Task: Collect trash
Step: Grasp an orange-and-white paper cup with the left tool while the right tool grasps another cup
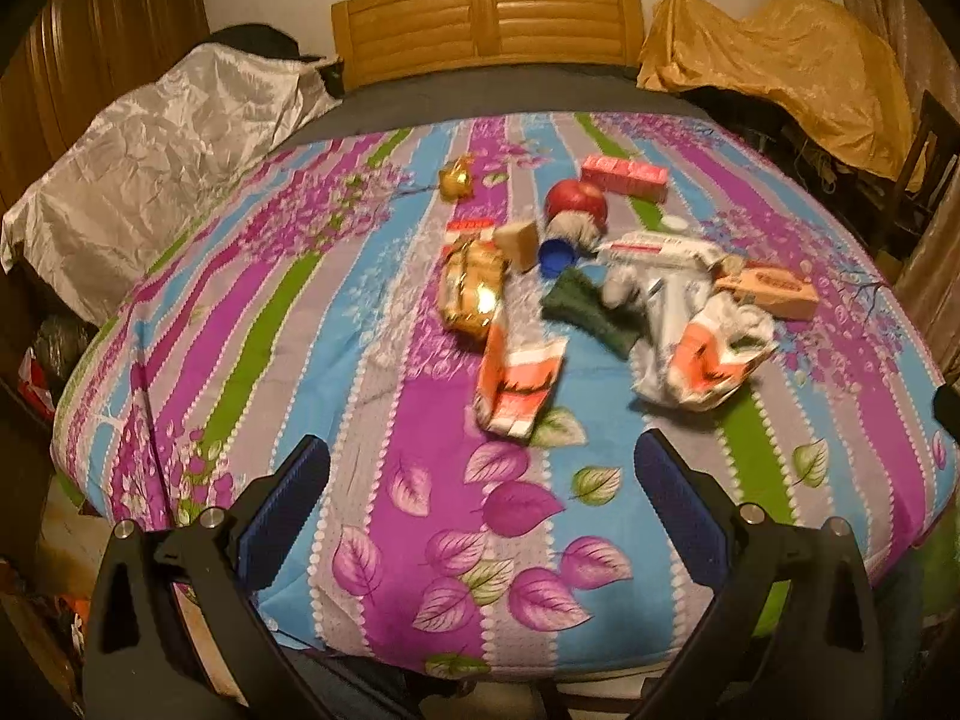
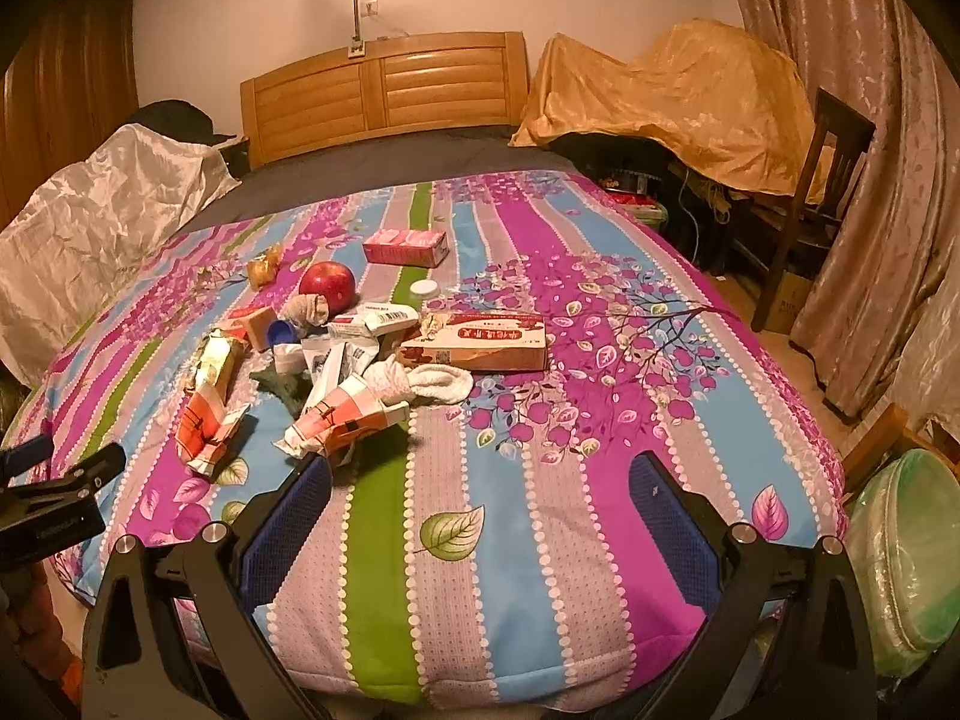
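Both pairs of tongs hang over the near edge of the bed, empty. The left tongs (image 1: 480, 480) are spread wide, nothing between the blue pads; the right tongs (image 2: 480, 486) are spread the same way. Under them lies only the striped bedspread (image 2: 528, 540).

Just ahead of the left tongs, slightly to their right, lies a crushed orange-and-white carton (image 1: 516, 384). A second crumpled orange-and-white wrapper (image 2: 342, 420) sits just ahead of the right tongs' left finger. These are the nearest pieces of trash, and probably the sensible first picks.

Beyond them the pile thickens: a gold foil packet (image 1: 471, 288), a dark green cloth (image 1: 585, 306), a white sock (image 2: 432, 384), torn white packaging (image 2: 372, 324) and a flat brown box (image 2: 480, 342), many touching or overlapping. Farther still sit a blue cap (image 1: 555, 255), a red apple (image 2: 327, 285), a pink box (image 2: 408, 246) and a white lid (image 2: 425, 288).

To do the pick well, each pair should likely descend on its nearest carton with the pads straddling the narrow side, closing on card rather than bedspread. The apple and socks may not be trash, so the grip should stay clear of them. A green-lined bin (image 2: 900, 570) stands off the bed to the right of the right tongs, presumably where the trash goes.
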`<state>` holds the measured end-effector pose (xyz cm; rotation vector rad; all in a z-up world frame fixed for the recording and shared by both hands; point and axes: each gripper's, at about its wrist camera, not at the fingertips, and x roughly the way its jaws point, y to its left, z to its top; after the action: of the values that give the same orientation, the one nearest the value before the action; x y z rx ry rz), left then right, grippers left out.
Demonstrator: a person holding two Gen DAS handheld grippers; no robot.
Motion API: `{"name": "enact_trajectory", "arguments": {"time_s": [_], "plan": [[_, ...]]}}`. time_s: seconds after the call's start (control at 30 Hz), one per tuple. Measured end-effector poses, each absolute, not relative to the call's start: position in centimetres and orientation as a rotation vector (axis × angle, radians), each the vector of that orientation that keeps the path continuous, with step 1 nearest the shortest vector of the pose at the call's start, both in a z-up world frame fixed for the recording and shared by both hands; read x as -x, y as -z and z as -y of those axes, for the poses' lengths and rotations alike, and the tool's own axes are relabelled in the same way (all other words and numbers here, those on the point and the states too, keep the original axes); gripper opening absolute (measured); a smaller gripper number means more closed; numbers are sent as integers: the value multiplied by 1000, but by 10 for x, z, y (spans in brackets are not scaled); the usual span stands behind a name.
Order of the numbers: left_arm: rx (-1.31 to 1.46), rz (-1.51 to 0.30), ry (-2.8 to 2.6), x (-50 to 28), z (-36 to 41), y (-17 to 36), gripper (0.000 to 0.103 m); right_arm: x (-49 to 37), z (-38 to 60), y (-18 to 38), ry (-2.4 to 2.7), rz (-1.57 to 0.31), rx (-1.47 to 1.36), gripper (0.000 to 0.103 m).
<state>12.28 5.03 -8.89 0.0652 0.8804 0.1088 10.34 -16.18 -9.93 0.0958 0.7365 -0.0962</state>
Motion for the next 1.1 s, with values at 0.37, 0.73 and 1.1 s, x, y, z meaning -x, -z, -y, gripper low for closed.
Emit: {"name": "enact_trajectory", "arguments": {"time_s": [0.37, 0.73, 1.1], "plan": [[15, -914, -110, -149, -89, 113, 94, -121, 156, 118, 93, -790, -100, 99], [109, -1060, 25, -225, -85, 178, 36, -138, 154, 136, 85, -837, -100, 99], [129, -962, -13, -185, -93, 161, 10, -185, 130, 154, -126, -882, -287, 90]]}}
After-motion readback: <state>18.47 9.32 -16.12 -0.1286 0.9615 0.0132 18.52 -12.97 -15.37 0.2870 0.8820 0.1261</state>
